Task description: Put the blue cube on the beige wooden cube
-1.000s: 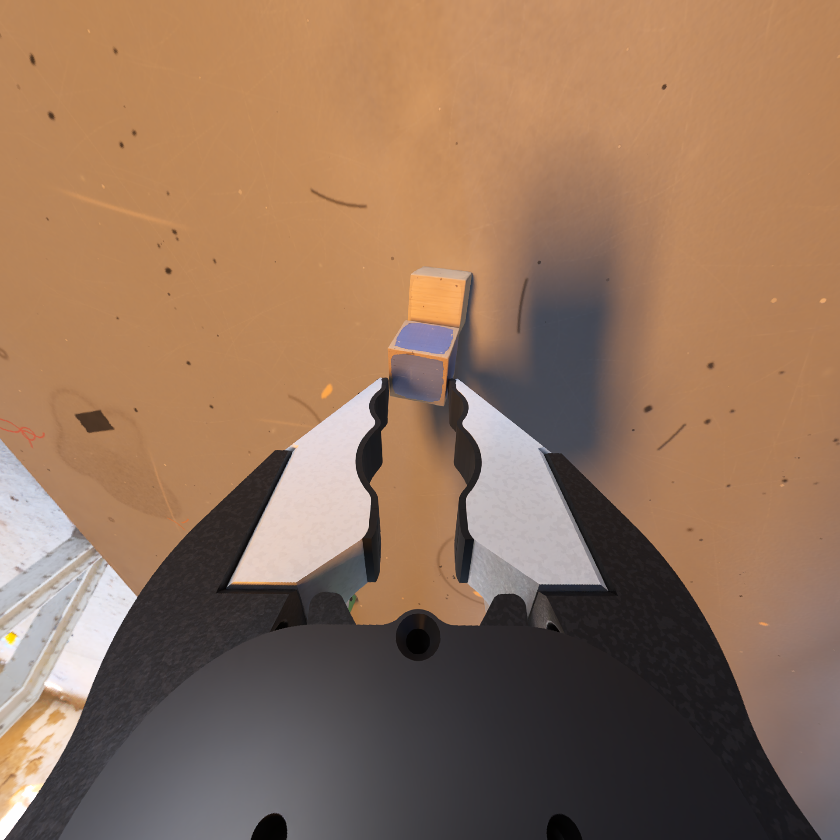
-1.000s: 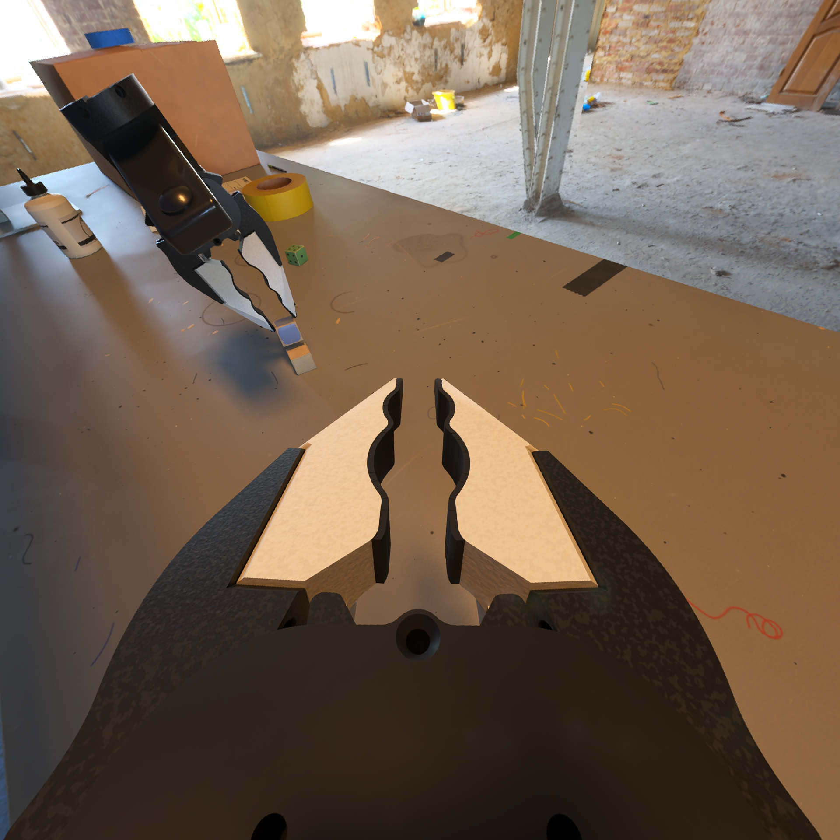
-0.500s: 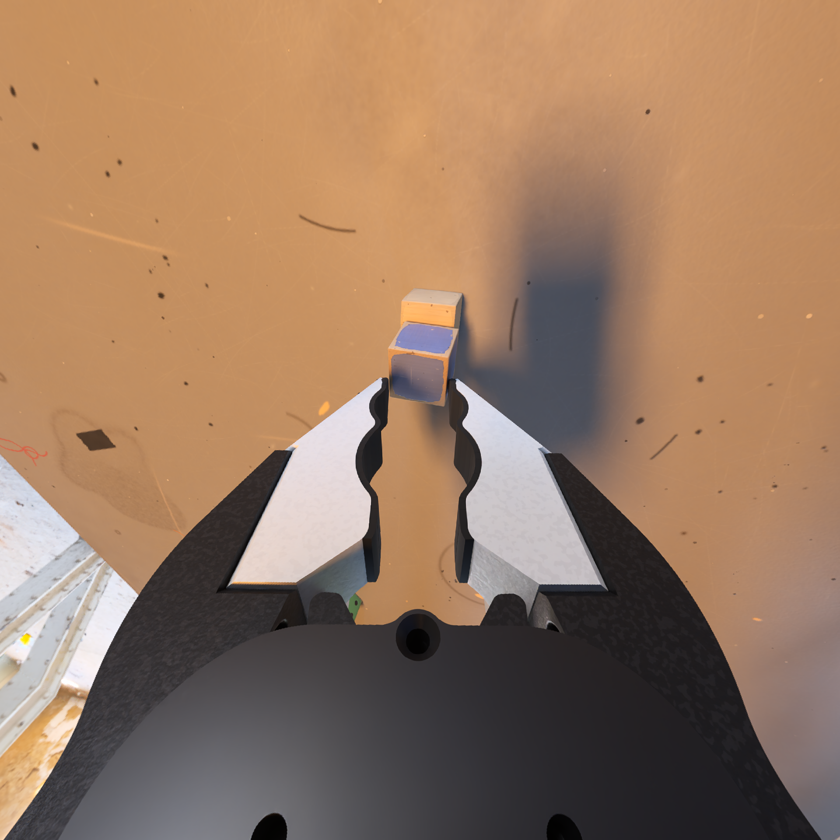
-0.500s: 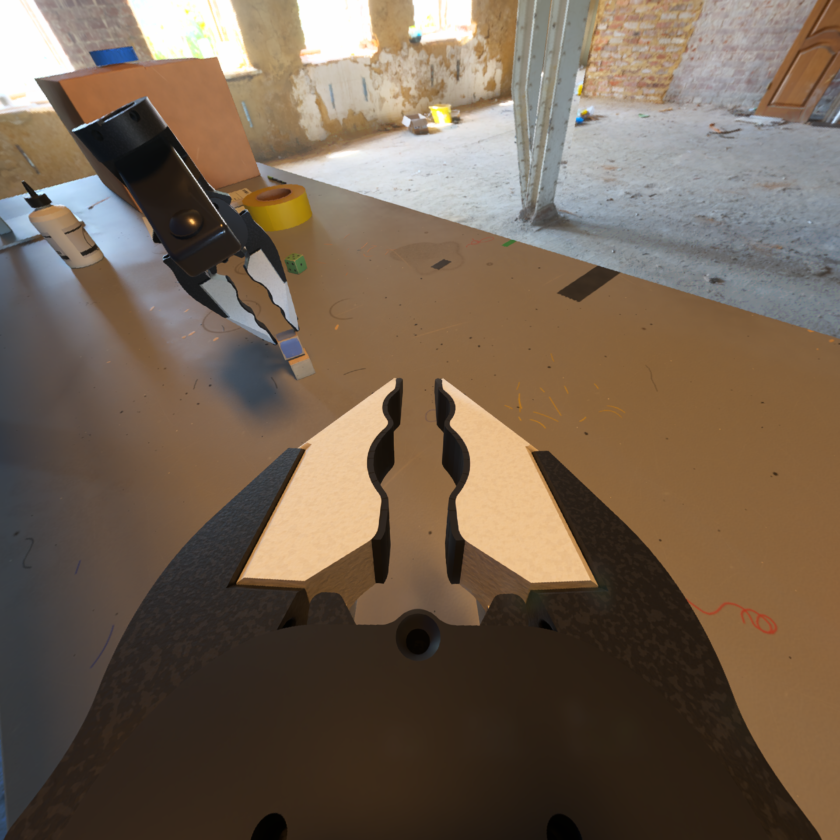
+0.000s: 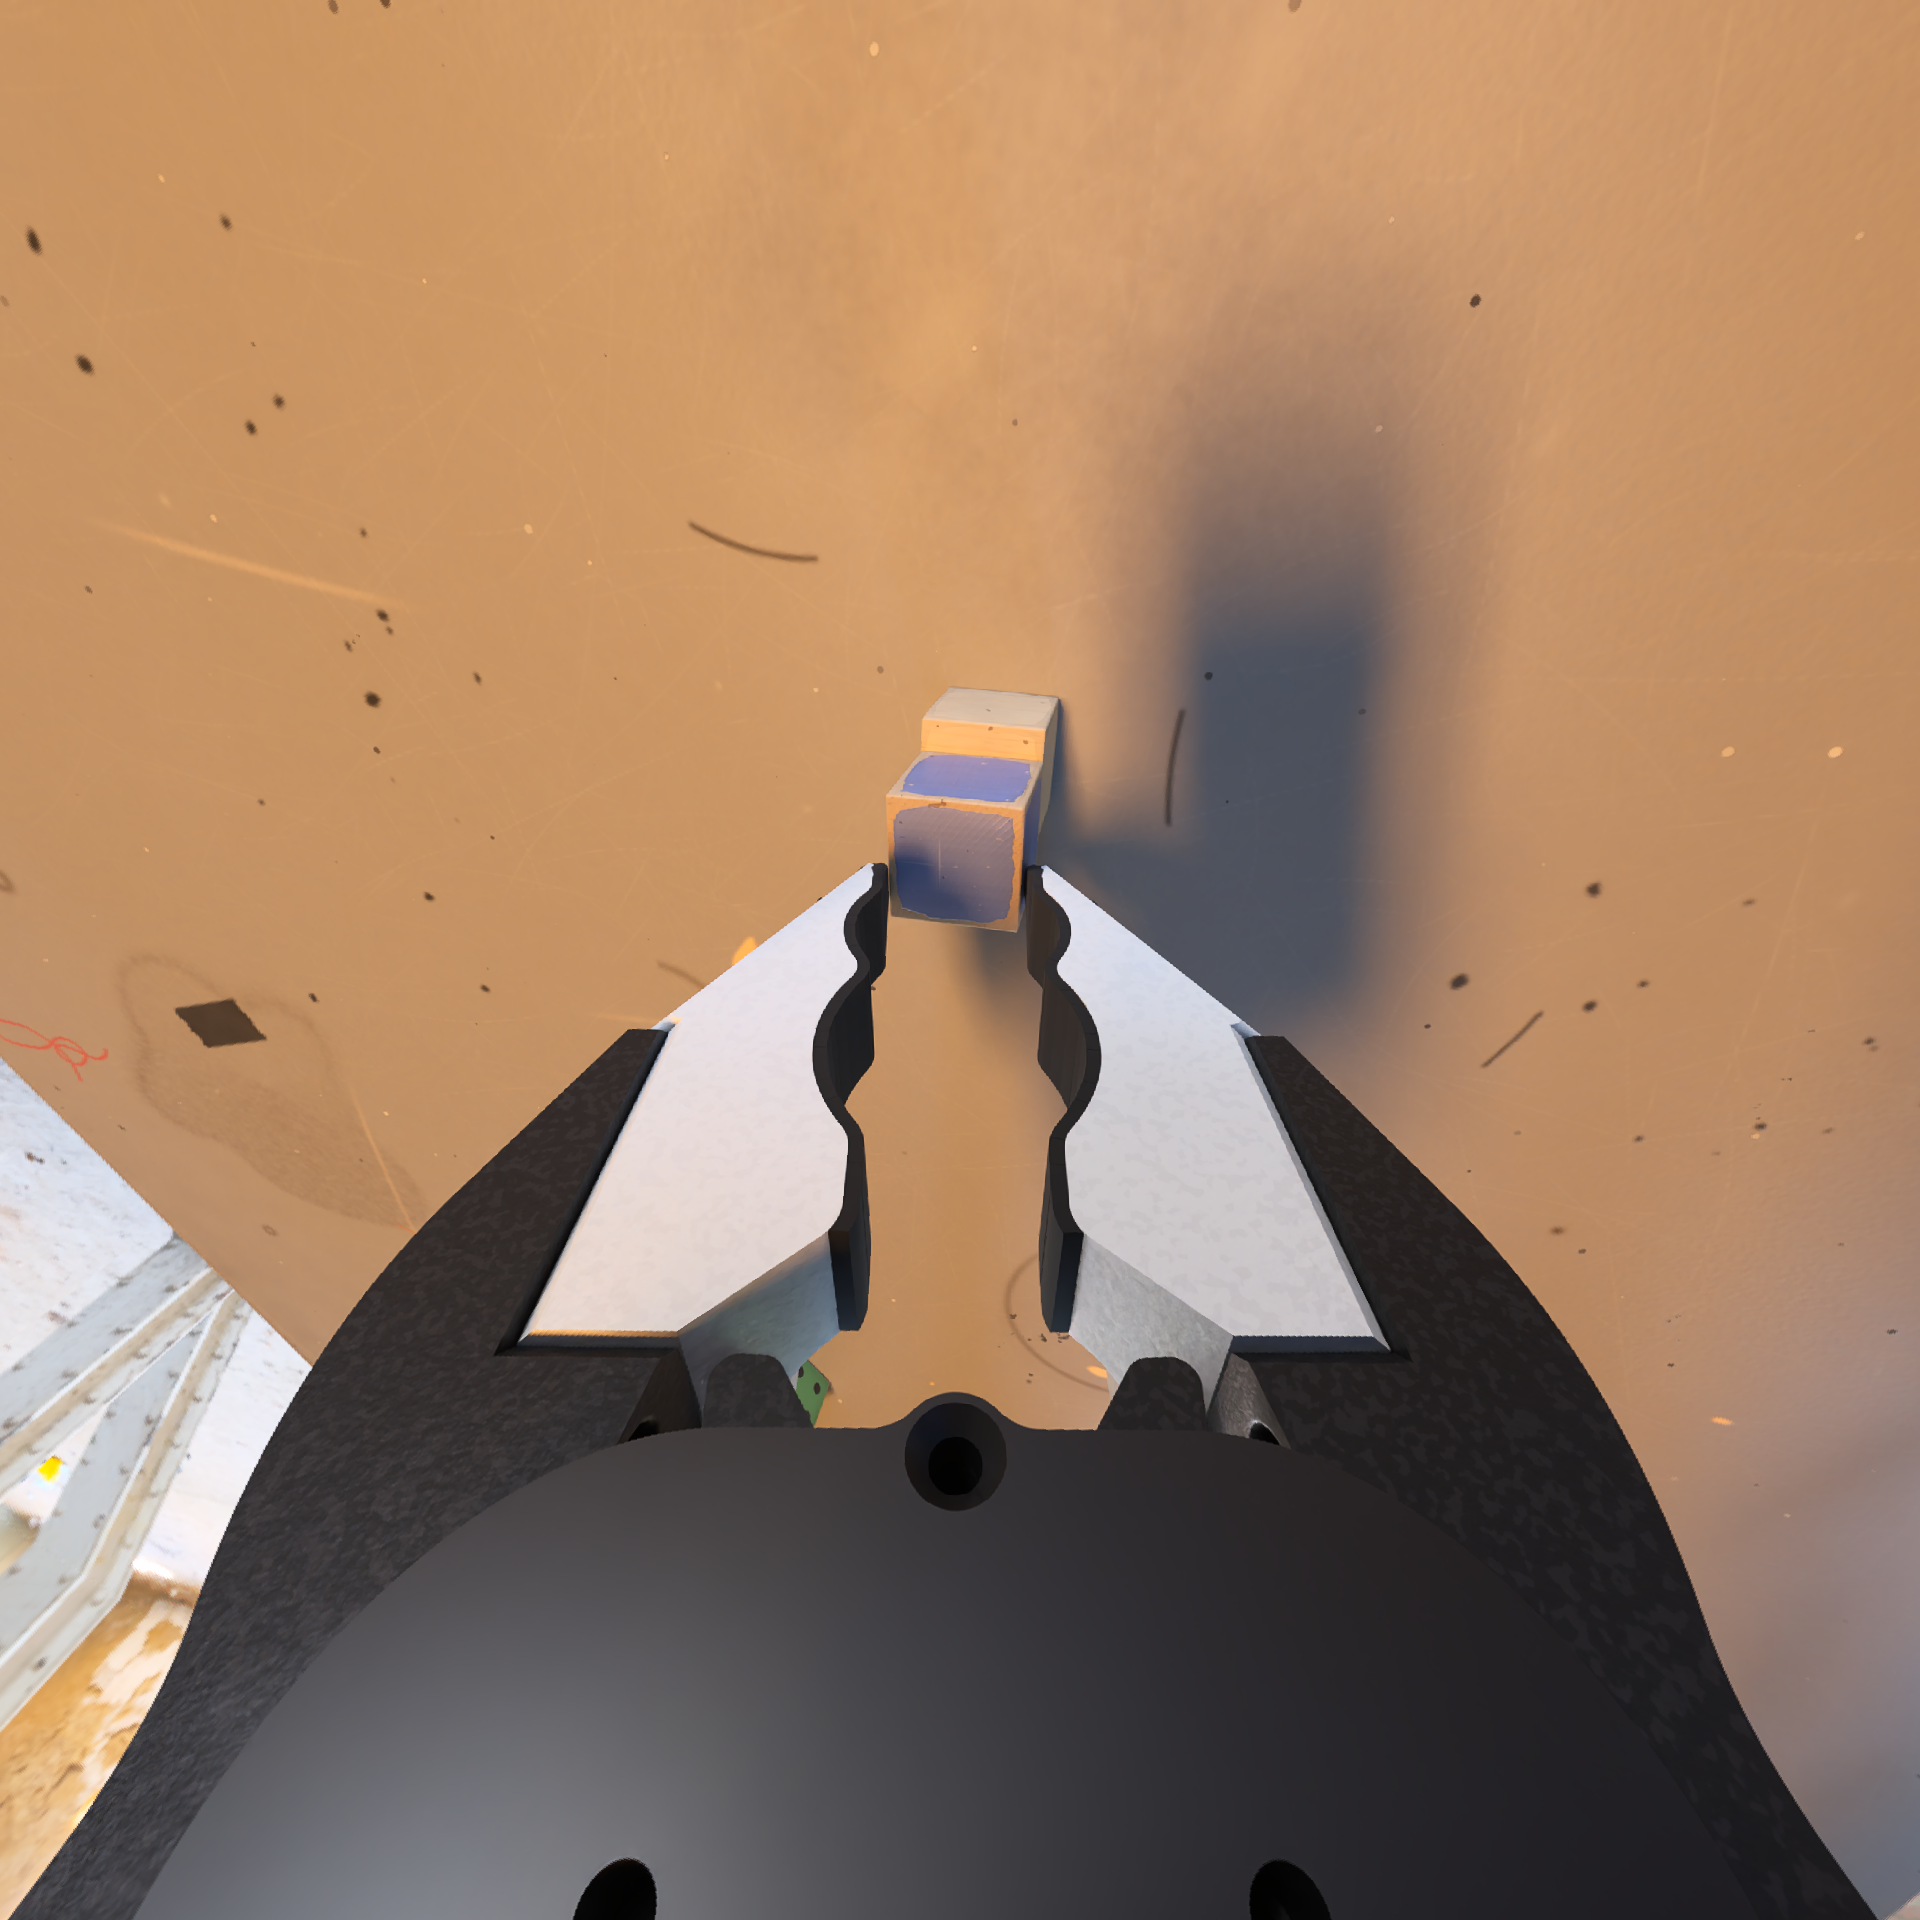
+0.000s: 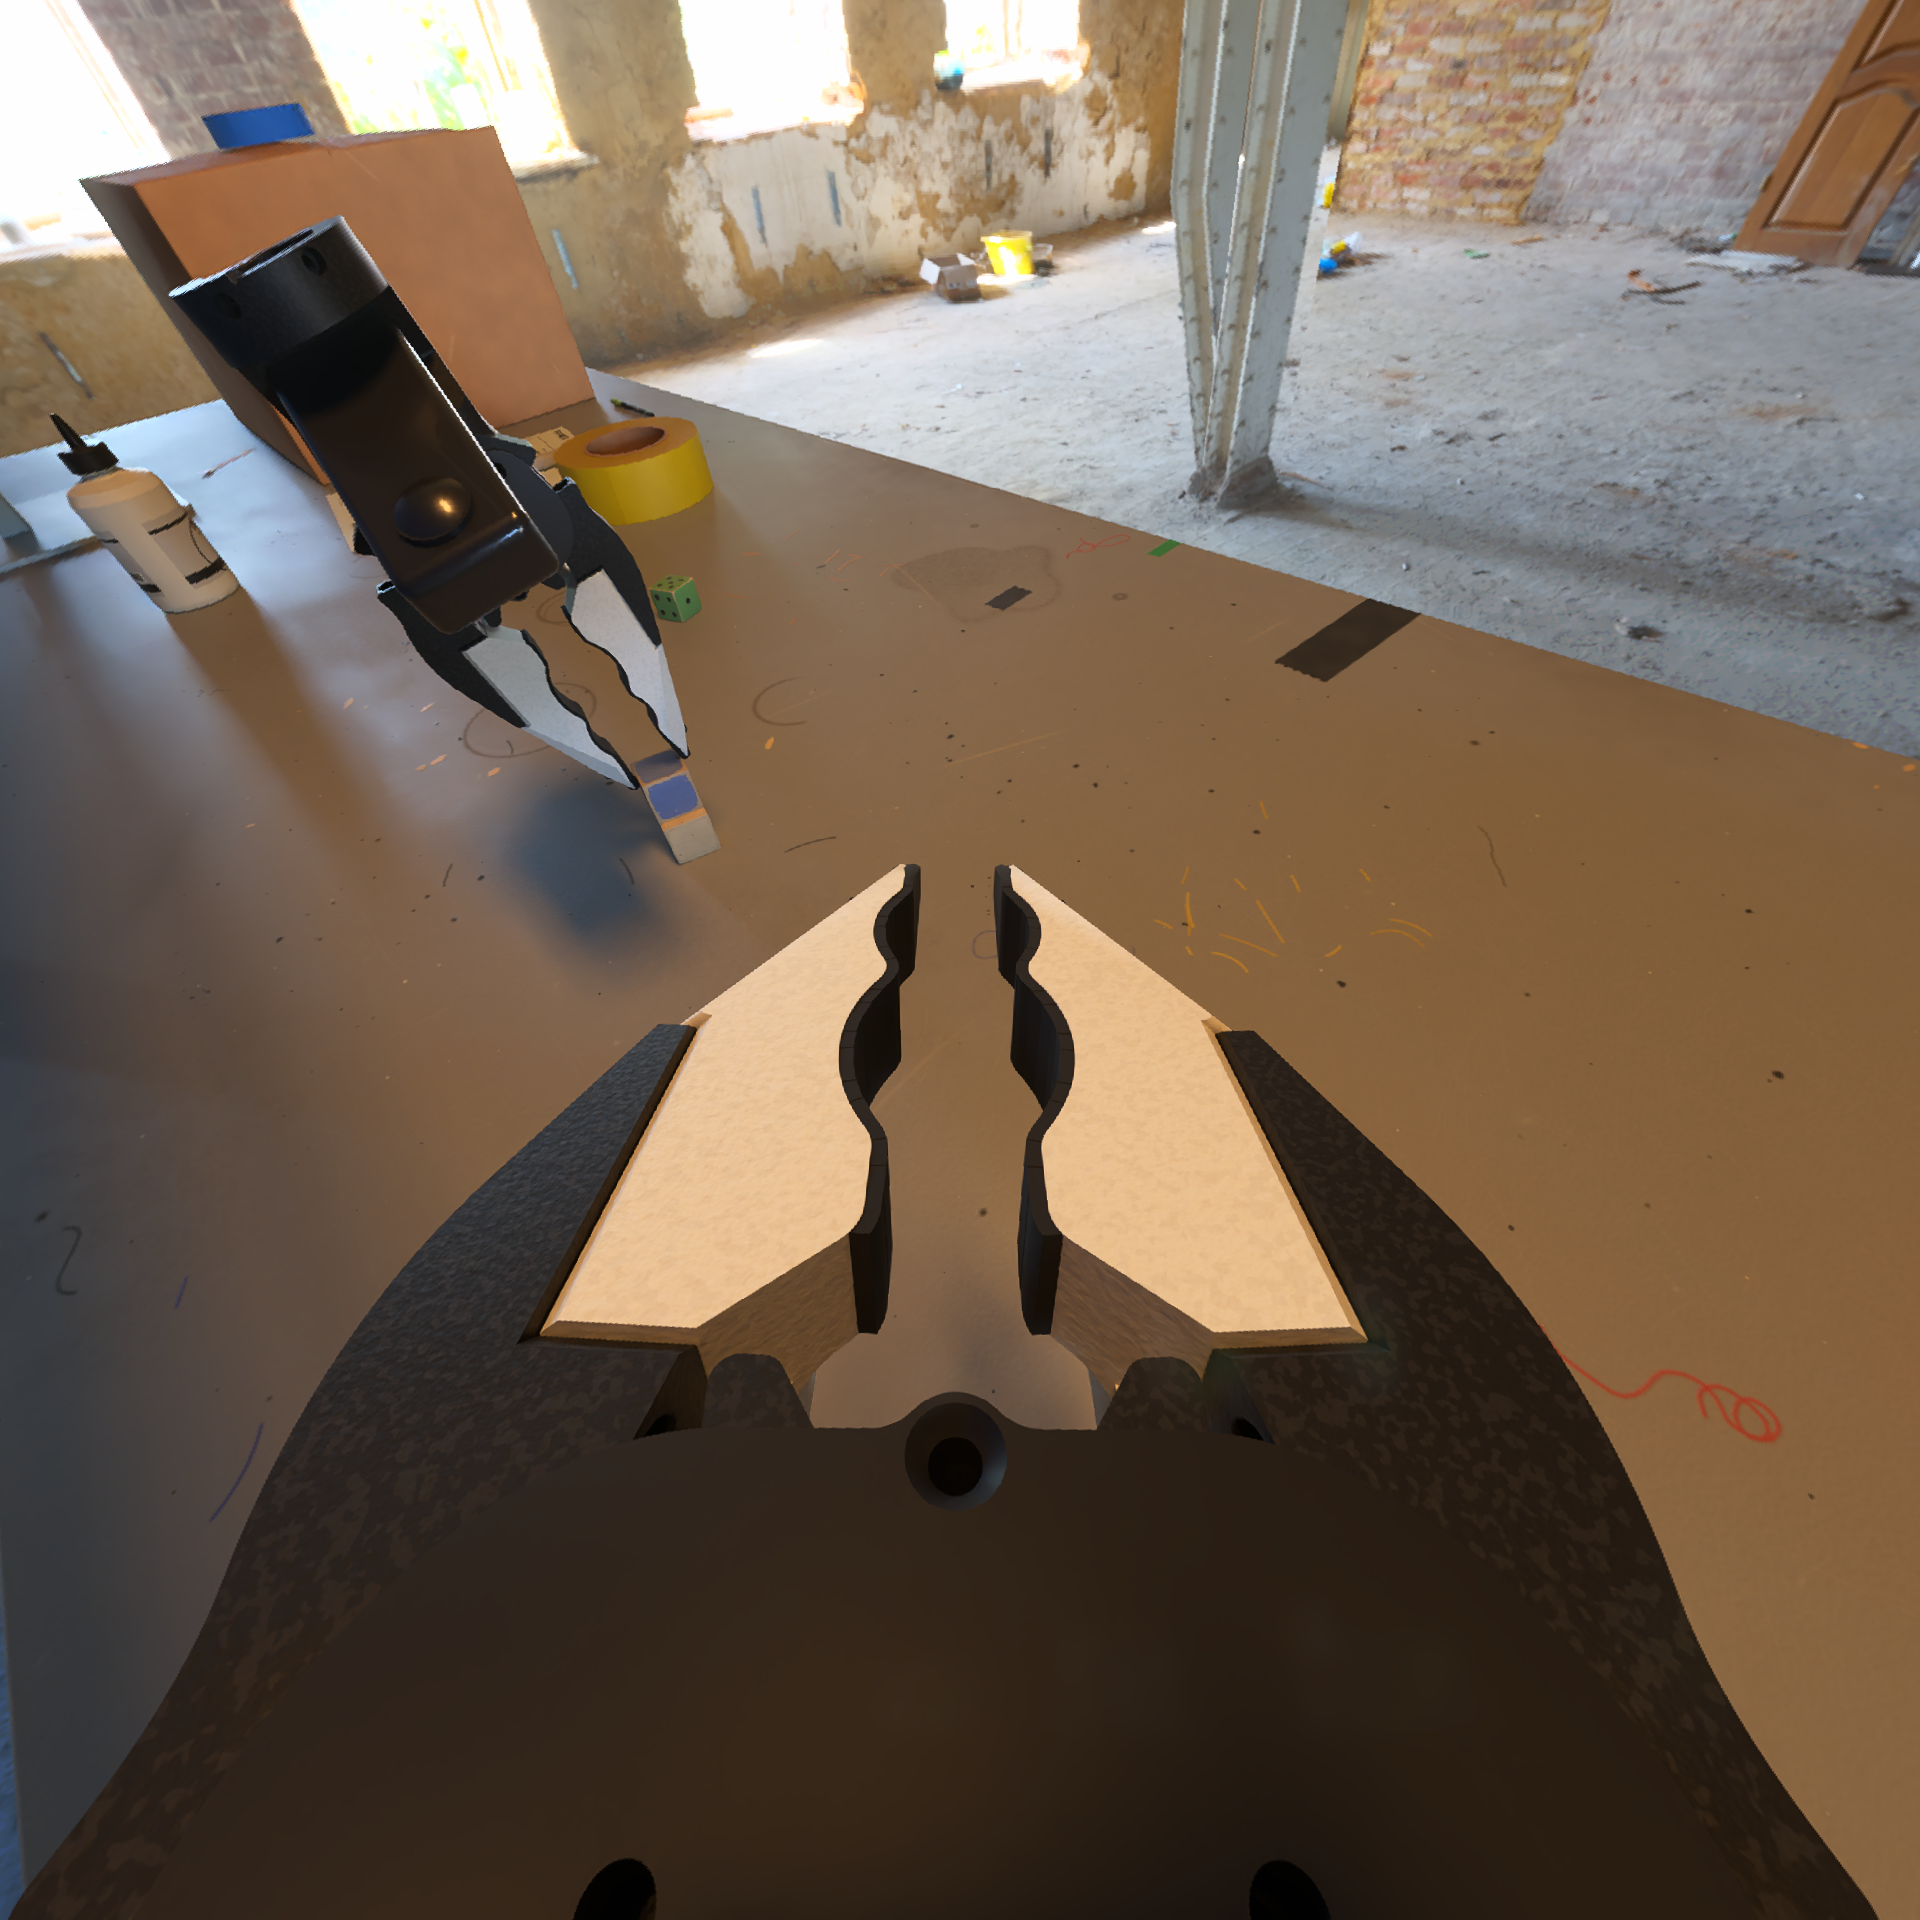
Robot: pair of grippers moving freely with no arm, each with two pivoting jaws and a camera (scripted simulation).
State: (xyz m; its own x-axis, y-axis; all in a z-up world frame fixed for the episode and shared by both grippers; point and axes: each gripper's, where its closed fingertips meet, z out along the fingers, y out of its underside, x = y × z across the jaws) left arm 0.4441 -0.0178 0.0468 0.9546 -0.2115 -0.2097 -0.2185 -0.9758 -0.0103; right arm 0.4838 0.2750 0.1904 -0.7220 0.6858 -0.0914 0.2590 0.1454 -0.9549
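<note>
Left gripper [image 5: 956,883] pinches small blue cube with tan edges [image 5: 958,847] at fingertips, directly above beige wooden cube [image 5: 992,719] on brown table [image 5: 520,416]; contact between cubes unclear. Right gripper [image 6: 956,883], near side, jaws slightly parted, holds nothing.

left gripper [image 6: 657,767] pinches blue cube [image 6: 670,798] atop beige wooden cube [image 6: 694,834].

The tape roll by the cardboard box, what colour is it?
Yellow tape roll, clearest in the right wrist view.
</note>
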